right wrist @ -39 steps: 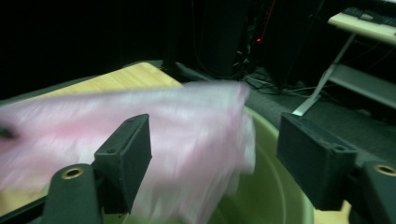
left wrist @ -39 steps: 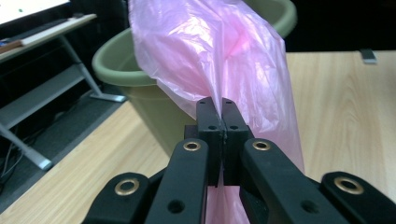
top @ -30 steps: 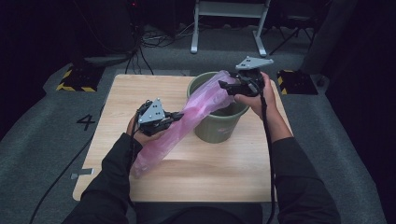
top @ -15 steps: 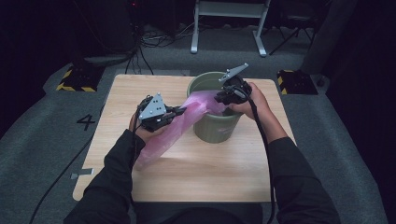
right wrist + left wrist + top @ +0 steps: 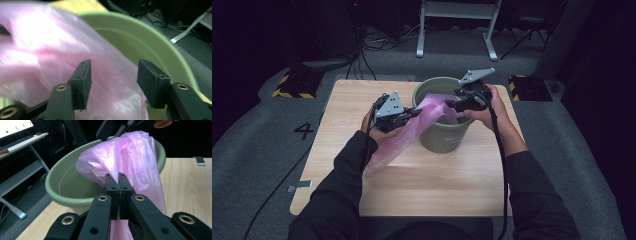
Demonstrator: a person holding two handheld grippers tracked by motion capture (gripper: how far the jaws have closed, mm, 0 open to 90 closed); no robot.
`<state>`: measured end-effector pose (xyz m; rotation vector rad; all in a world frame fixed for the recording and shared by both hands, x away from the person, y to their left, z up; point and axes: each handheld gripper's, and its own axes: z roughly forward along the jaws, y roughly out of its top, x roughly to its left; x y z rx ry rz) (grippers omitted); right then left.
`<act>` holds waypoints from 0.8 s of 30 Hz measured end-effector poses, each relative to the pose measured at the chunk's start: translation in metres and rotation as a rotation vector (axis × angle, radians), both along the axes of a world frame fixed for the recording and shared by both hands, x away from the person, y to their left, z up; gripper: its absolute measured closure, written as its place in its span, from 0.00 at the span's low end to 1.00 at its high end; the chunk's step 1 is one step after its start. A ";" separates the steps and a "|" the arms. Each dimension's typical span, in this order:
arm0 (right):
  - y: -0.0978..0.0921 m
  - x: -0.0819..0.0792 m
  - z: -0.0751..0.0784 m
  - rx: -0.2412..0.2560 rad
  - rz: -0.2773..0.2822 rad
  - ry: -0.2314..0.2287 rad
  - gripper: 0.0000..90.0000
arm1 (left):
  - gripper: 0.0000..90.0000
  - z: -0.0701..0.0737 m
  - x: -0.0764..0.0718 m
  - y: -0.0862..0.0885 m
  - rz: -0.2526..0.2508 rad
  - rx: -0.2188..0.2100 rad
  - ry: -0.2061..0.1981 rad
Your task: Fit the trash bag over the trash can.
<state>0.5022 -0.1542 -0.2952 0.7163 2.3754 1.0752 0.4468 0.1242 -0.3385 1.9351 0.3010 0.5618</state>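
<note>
Lining the bin (image 5: 439, 135): left tongs (image 5: 414, 113) pinch the bag (image 5: 130, 162); right tongs (image 5: 451, 105), agape beside it, should next grab its edge.

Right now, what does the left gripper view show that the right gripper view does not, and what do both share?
The left gripper view shows the left tongs shut on a fold of the pink plastic bag, with the wooden table beside the green bucket and a desk in the background. The right gripper view shows the right tongs open, jaws apart over the bag, above the bucket's inside, with grey floor beyond. Both share the pink bag draped into the green bucket.
</note>
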 end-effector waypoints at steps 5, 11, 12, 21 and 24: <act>-0.002 -0.005 0.005 0.062 0.035 -0.010 0.46 | 1.00 0.001 0.003 -0.007 -0.005 0.013 0.006; 0.003 -0.015 0.006 0.099 0.090 -0.019 0.44 | 1.00 0.001 0.007 -0.015 -0.007 0.033 0.008; 0.002 -0.016 0.006 0.103 0.088 -0.026 0.43 | 1.00 0.001 0.007 -0.015 -0.006 0.033 0.010; 0.004 -0.025 0.007 0.168 0.184 0.028 0.33 | 0.99 0.002 0.008 -0.017 -0.004 0.040 0.013; 0.015 -0.026 0.000 0.089 0.177 0.043 0.50 | 0.99 0.002 0.007 -0.017 -0.007 0.047 0.015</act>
